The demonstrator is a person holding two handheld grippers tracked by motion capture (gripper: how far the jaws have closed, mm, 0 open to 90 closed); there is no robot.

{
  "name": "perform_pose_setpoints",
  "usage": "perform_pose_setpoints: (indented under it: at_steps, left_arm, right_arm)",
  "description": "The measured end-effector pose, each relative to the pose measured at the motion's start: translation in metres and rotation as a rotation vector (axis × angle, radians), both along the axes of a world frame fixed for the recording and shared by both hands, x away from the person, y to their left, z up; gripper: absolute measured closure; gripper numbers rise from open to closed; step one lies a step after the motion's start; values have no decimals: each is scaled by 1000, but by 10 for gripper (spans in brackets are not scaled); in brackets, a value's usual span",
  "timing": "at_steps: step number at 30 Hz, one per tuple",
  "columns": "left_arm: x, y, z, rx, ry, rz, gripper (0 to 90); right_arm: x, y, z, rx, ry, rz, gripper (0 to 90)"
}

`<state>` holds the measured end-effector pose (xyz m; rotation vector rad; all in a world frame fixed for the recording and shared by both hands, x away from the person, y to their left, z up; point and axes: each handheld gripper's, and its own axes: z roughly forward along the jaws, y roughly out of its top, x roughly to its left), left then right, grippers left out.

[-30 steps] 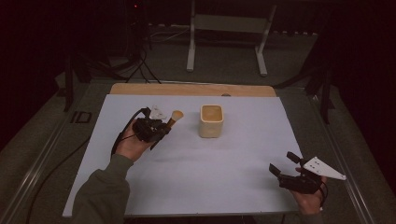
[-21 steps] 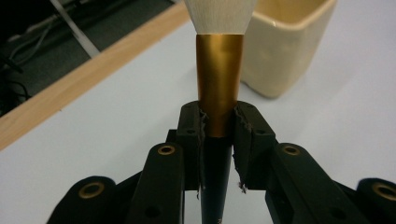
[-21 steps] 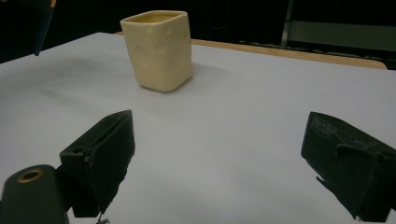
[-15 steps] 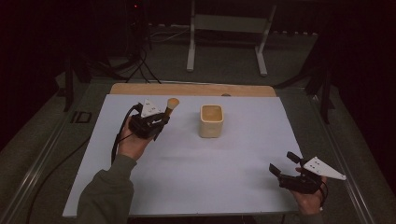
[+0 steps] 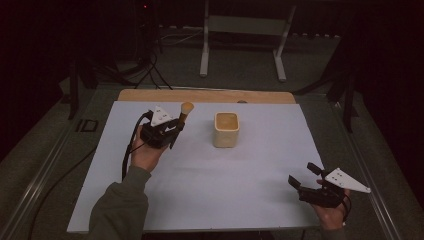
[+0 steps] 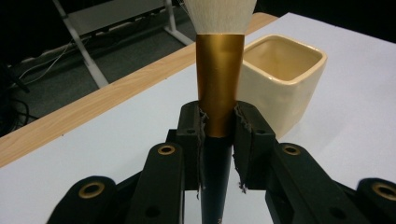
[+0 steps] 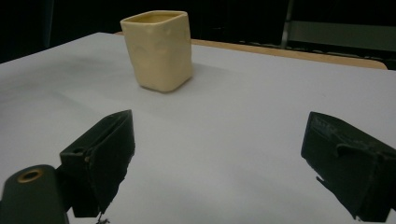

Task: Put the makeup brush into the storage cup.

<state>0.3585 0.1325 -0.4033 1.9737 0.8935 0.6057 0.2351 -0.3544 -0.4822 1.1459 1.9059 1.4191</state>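
Fingers [image 6: 189,135] of the left gripper [image 5: 167,132] pinch a makeup brush with black handle, gold ferrule and pale bristles [image 6: 219,79], light, stiff, slippery, best held at the ferrule's base, raised just left of the cream square ceramic cup [image 5: 226,129]. Right gripper [image 5: 312,181] rests spread wide over the white tabletop [image 5: 240,190].

Left hand-held gripper [image 5: 172,131] clamped, raised; right hand-held gripper [image 5: 306,176] jaws spread

Open white sheet [image 5: 210,185] all around; lone obstacle mid-table, cream cup [image 5: 226,129], just right of held brush [image 5: 183,114]; bare stretch toward right gripper [image 5: 306,176].
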Motion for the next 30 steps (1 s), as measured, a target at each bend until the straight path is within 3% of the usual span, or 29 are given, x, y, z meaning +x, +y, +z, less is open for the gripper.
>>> perform_pose_setpoints:
  at_steps: [30]
  left_arm:
    - [9,-15,4,-60,-25,-5,743]
  right_arm:
    - [0,0,0,0,0,0,96]
